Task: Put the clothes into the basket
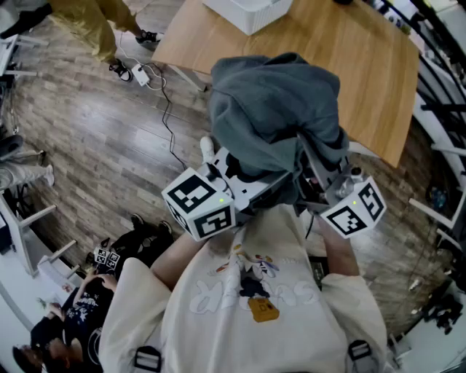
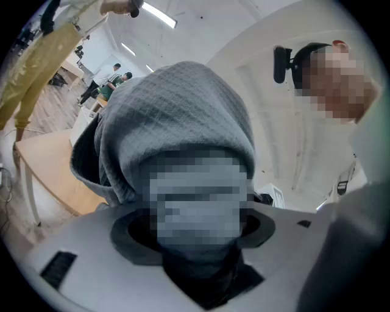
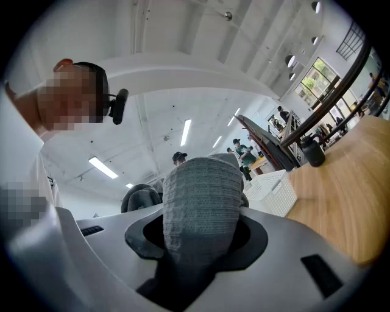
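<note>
- Nearest stood the person in a cream sweatshirt (image 1: 247, 306), with a claw in each hand, both raised in front of the chest.
- The left claw (image 2: 198, 225) had its jaws spread very wide. They were stuffed with a thick bunch of the gray garment (image 1: 273, 102) and gripped it.
- The right claw (image 3: 198, 237), somewhat narrower, was clamped on another fold of the same knit cloth.
- The garment sat bundled over both claws, held up over the near edge of the wooden tabletop (image 1: 349, 65).
- At the tabletop's far side sat the white basket (image 1: 247, 13), well apart from the garment.
- Plank floor (image 1: 95, 138) stretched away to the left.
</note>
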`<act>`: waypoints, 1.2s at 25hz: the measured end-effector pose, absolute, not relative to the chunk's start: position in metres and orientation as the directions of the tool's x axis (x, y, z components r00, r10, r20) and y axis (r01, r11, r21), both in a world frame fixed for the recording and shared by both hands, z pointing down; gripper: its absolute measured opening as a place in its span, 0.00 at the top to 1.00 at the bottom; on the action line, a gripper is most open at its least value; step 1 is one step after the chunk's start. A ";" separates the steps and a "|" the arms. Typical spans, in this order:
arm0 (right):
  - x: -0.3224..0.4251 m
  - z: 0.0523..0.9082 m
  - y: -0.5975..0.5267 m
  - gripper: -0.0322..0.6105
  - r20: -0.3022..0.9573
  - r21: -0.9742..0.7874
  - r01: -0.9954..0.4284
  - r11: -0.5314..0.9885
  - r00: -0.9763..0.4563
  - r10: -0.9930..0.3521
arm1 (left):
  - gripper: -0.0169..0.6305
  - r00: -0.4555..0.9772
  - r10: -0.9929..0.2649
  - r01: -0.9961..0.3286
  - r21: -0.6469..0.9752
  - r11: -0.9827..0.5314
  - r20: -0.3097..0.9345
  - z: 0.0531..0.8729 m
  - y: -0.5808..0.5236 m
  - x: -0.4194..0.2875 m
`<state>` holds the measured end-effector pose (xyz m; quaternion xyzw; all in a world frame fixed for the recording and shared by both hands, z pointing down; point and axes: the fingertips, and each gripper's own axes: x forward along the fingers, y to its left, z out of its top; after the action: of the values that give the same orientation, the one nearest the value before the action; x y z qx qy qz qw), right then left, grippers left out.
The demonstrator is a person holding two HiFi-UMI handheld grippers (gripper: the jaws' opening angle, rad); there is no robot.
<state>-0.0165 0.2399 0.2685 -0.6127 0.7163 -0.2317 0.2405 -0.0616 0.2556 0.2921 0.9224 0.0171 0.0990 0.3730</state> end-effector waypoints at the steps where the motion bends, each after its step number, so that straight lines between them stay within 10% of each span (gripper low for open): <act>1: -0.010 0.271 0.254 0.68 -0.068 -0.627 -0.762 0.163 -0.155 -0.986 | 0.51 0.981 0.082 -0.063 0.680 -0.730 0.178 0.295 0.270 -0.054; 30: 0.034 0.295 0.415 0.68 -0.108 -0.683 -0.693 0.231 -0.218 -0.970 | 0.51 0.967 -0.063 -0.212 0.639 -0.739 0.247 0.317 0.435 -0.015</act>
<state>0.0341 0.4152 0.2947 -0.5643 0.7369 -0.2565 0.2698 -0.0146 0.4351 0.3165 0.9266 -0.0743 0.1052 0.3532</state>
